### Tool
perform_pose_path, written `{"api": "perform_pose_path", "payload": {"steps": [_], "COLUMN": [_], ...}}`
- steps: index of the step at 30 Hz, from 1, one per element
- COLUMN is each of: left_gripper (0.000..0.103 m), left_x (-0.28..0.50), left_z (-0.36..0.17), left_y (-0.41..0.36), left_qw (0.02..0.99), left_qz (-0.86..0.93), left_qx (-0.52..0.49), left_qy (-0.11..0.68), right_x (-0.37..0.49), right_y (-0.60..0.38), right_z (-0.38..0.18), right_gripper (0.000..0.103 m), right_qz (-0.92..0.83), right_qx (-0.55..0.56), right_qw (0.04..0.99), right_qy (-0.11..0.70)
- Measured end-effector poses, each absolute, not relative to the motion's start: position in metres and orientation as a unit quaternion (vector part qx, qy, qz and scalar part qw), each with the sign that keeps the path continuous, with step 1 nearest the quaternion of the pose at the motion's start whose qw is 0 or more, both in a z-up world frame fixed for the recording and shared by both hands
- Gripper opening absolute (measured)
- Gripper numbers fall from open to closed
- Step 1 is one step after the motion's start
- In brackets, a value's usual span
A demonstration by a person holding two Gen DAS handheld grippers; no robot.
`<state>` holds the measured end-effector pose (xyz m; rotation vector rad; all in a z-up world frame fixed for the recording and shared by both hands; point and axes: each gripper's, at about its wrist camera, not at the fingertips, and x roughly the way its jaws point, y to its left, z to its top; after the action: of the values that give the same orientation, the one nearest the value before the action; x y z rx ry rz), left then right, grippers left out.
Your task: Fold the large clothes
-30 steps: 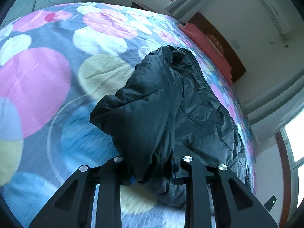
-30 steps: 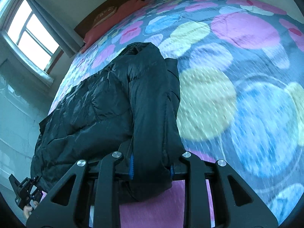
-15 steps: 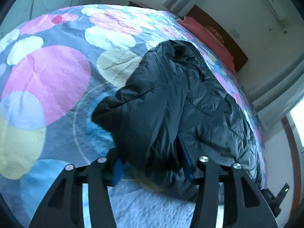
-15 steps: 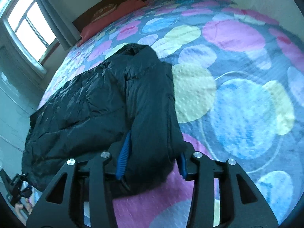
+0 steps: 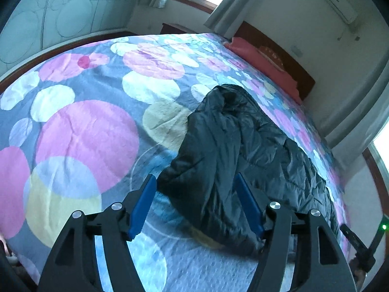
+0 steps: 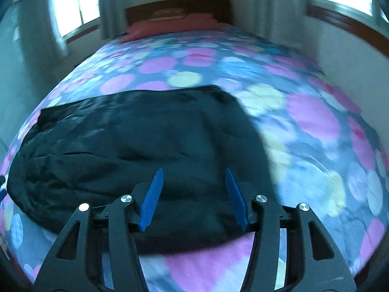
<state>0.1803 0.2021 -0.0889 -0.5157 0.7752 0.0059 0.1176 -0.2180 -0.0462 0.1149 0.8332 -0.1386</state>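
A black puffer jacket (image 5: 243, 150) lies on the bed, one sleeve folded over its body. My left gripper (image 5: 194, 180) hovers above the near end of that folded sleeve. Its jaws are opening, and the blue pads (image 5: 143, 202) stand apart from the cloth on either side. In the right wrist view the jacket (image 6: 126, 141) spreads left across the bedspread. My right gripper (image 6: 193, 172) is above its near edge, jaws opening. Its blue pads (image 6: 152, 198) are clear of the fabric. That view is blurred by motion.
The bedspread (image 5: 85, 126) has large pink, blue and yellow circles. A red pillow (image 5: 262, 63) lies against the dark headboard (image 6: 177, 7). Windows (image 6: 73, 7) with grey curtains flank the bed. The other gripper's tip (image 5: 357, 243) shows at the far right of the left wrist view.
Both grippers let go of the jacket sleeve and opened. Both lifted away from it. The right one swung round and now faces the headboard.
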Motion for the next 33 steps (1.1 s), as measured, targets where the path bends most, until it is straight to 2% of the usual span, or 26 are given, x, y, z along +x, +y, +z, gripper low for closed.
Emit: {"api": "perform_pose_path", "payload": {"steps": [5,10,16,18,23,30,33], "left_gripper": [0.071,0.071,0.072,0.077,0.077,0.081,0.083], "left_x": [0.196,0.21,0.223,0.229,0.25,0.292,0.299], "left_z": [-0.092,-0.096,-0.099,-0.098,-0.102,-0.144,-0.15], "left_y": [0.2,0.201,0.199,0.198,0.198,0.2,0.197], "left_qw": [0.891,0.889,0.885,0.884,0.882,0.818,0.819], "left_qz": [0.006,0.016,0.016,0.012,0.0,-0.067,-0.085], "left_qx": [-0.249,-0.245,-0.249,-0.248,-0.25,-0.317,-0.306], "left_qy": [0.379,0.386,0.394,0.395,0.4,0.475,0.478], "right_x": [0.168,0.198,0.204,0.203,0.2,0.197,0.196], "right_y": [-0.166,-0.136,-0.126,-0.124,-0.125,-0.125,-0.126], "right_z": [-0.044,-0.065,-0.105,-0.11,-0.115,-0.117,-0.117], "right_gripper": [0.053,0.052,0.053,0.053,0.053,0.053,0.053], "right_qz": [-0.039,-0.06,-0.082,-0.086,-0.085,-0.084,-0.083], "right_qx": [0.031,-0.013,-0.041,-0.042,-0.035,-0.031,-0.029], "right_qw": [0.915,0.906,0.896,0.897,0.9,0.904,0.905], "right_qy": [0.401,0.419,0.434,0.431,0.425,0.419,0.417]}}
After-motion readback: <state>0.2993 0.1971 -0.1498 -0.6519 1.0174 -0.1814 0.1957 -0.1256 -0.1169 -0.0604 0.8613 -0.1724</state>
